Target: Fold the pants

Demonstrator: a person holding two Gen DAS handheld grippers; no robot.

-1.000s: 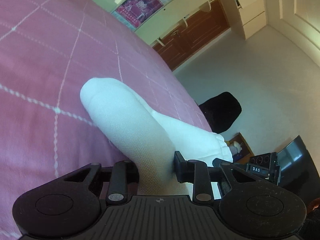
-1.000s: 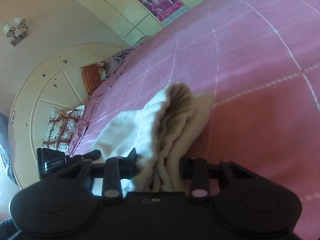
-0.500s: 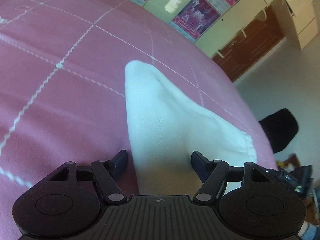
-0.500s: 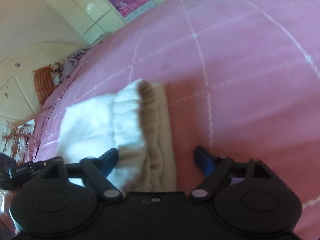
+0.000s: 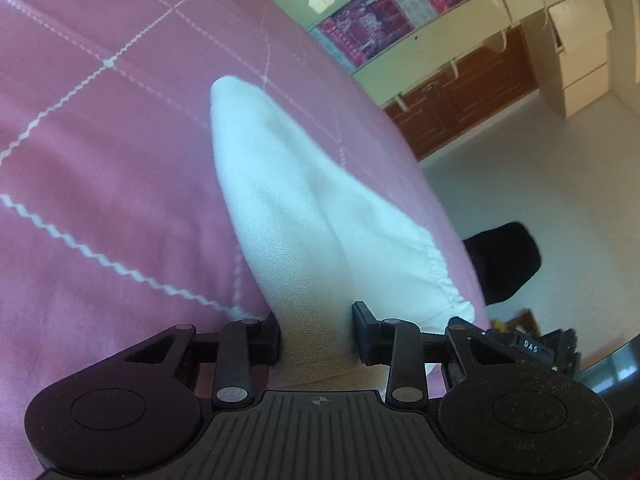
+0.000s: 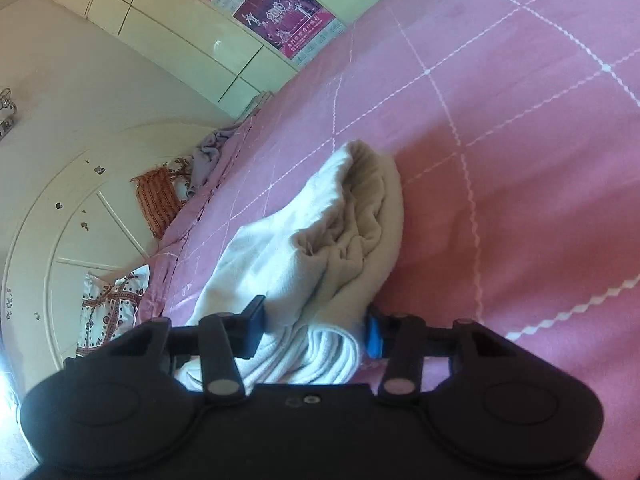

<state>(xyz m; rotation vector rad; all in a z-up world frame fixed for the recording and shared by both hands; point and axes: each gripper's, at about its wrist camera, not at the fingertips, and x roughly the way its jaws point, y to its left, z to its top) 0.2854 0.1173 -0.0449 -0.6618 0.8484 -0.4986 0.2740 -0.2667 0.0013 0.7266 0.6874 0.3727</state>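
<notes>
- The white pants lie on a pink bed cover with thin white lines on it.
- The left gripper has its two fingers pressed on a bunch of the white cloth. The cloth fills the gap between them.
- From that pinch the pants stretch away over the bed to a round end far off.
- A frilly edge of the pants sits near the side of the bed.
- In the right view the pants look creamy and all crumpled in soft folds.
- The right gripper holds a thick wad of the folds. Its fingers are a little way apart, with cloth packed between them.
- One right finger has a blue pad that touches the cloth.
- A black thing sits on the pale floor past the bed.
- Pink posters hang on the wall.
- Patterned pillows lie at the far end of the bed.
</notes>
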